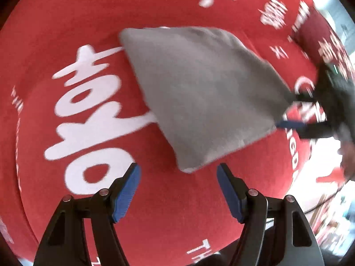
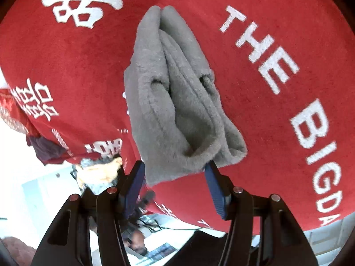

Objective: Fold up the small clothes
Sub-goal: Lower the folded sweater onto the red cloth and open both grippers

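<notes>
The folded grey cloth [image 1: 199, 93] lay on the red printed tablecloth [image 1: 66, 11], its near end sitting loosely between the parted jaws of the right gripper [image 2: 175, 173], while the left gripper [image 1: 178, 173] hung released just short of a corner, so any snag on withdrawal could spring the layers open.

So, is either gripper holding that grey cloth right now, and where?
Nothing is held: left gripper and right gripper are open, and the folded grey cloth lies on the red cover.

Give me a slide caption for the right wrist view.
Open right gripper at the near end of a folded grey cloth lying on a red printed cover.
</notes>
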`<state>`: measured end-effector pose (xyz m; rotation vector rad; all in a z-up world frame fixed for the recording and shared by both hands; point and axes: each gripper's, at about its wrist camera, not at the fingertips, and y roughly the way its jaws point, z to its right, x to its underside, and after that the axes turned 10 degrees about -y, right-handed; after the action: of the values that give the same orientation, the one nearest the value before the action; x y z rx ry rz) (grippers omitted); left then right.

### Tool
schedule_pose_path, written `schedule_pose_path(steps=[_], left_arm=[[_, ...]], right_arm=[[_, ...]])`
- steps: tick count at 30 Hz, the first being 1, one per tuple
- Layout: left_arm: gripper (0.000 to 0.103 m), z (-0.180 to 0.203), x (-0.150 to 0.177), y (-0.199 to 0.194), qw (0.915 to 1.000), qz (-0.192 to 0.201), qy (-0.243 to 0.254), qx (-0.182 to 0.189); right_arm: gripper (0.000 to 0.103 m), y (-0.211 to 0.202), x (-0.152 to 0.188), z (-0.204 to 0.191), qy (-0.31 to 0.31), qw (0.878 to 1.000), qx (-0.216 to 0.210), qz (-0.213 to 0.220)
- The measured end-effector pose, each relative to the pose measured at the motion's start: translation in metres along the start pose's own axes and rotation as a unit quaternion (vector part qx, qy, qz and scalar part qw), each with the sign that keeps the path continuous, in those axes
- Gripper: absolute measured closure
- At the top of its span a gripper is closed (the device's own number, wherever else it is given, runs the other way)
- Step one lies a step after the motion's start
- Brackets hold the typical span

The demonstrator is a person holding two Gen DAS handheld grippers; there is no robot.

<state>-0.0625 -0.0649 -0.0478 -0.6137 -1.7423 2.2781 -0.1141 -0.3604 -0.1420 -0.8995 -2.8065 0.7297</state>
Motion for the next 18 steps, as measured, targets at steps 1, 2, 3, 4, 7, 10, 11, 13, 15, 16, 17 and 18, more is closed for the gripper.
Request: schedule_pose_path(steps=[1, 2, 3, 4, 7, 10, 11, 13, 15, 16, 17, 18], left_arm=[[0.031, 0.004, 0.0, 0.005, 1.0, 0.003, 0.006, -0.003], [0.031, 0.006, -0.002, 0.009, 0.9999, 0.008, 0.001, -0.006], [0.031, 0.007, -0.006, 0.012, 0.9998, 0.013, -0.008, -0.009], [0.031, 0.007, -0.009, 0.015, 0.9995, 0.02, -0.02, -0.016], [0.058, 0.002, -0.016, 0.017, 0.9969, 0.044, -0.049, -0.044], [0.066, -0.001, -0.008, 0.008, 0.9951, 0.053, -0.068, -0.049], [0.066, -0.003, -0.005, 0.008, 0.995, 0.051, -0.071, -0.049], [0.066, -0.012, 0.003, 0.015, 0.9945, 0.03, -0.09, -0.044], [0.066, -0.025, 0.015, 0.026, 0.9925, -0.001, -0.11, -0.052], [0.066, -0.03, 0.019, 0.027, 0.9912, -0.011, -0.118, -0.059], [0.066, -0.036, 0.022, 0.026, 0.9898, -0.016, -0.129, -0.059], [0.066, -0.042, 0.024, 0.022, 0.9884, -0.017, -0.141, -0.054]], right_arm=[[0.043, 0.002, -0.001, 0.001, 0.003, 1.0, -0.002, 0.004], [0.043, 0.003, -0.002, 0.001, 0.006, 1.0, -0.002, 0.008], [0.043, 0.004, -0.002, 0.001, 0.009, 1.0, 0.0, 0.011], [0.045, 0.004, -0.002, 0.003, 0.012, 1.0, 0.005, 0.013], [0.094, 0.005, -0.005, 0.005, 0.028, 0.999, 0.033, 0.018], [0.095, 0.002, -0.002, -0.018, -0.021, 0.998, 0.052, 0.017], [0.095, 0.001, 0.0, -0.025, -0.038, 0.997, 0.062, 0.017], [0.095, 0.003, 0.005, -0.015, -0.031, 0.996, 0.079, 0.013], [0.095, 0.007, 0.005, 0.003, -0.01, 0.996, 0.093, 0.012], [0.095, 0.007, 0.005, 0.012, -0.005, 0.995, 0.102, 0.011], [0.094, 0.007, 0.005, 0.018, -0.004, 0.995, 0.103, 0.011], [0.093, 0.006, 0.006, 0.022, -0.003, 0.995, 0.1, 0.008]])
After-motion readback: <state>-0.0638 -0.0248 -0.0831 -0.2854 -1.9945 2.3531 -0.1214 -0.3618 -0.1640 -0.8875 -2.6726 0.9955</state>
